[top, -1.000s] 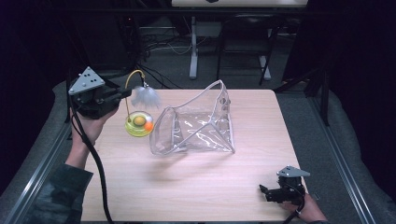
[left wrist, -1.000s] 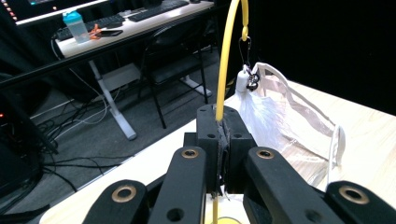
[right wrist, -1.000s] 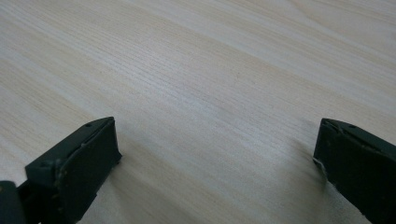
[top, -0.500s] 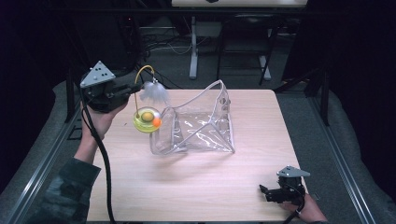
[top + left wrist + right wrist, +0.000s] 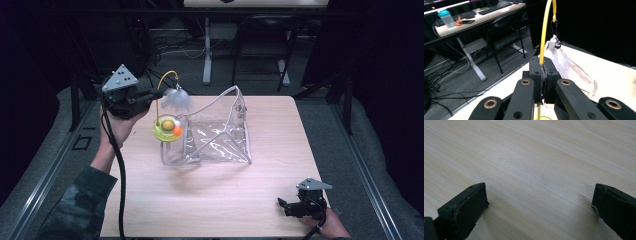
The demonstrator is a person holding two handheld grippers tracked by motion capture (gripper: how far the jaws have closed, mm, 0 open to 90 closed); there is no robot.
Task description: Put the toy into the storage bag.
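Jaws, left gripper (image 5: 541, 75): pressed together on the yellow wire (image 5: 544, 30) of a cat toy (image 5: 169, 127).
Jaws, right gripper (image 5: 540, 202): spread wide, nothing between them, low over bare worktop (image 5: 536, 152).
Cat toy: held above the worktop's left part; its round yellow base hangs against the left end of the clear plastic bag (image 5: 215, 135).
White feather (image 5: 176, 100): dangles from a clip at the wire's tip.

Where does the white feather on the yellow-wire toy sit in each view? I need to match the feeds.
High view: white feather upper left of centre, hanging from the yellow wire above the clear bag.
Left gripper view: feather right of centre, beyond the shut left gripper.
Right gripper view: bare wooden table, no feather.
Shared landmark: the wooden table.
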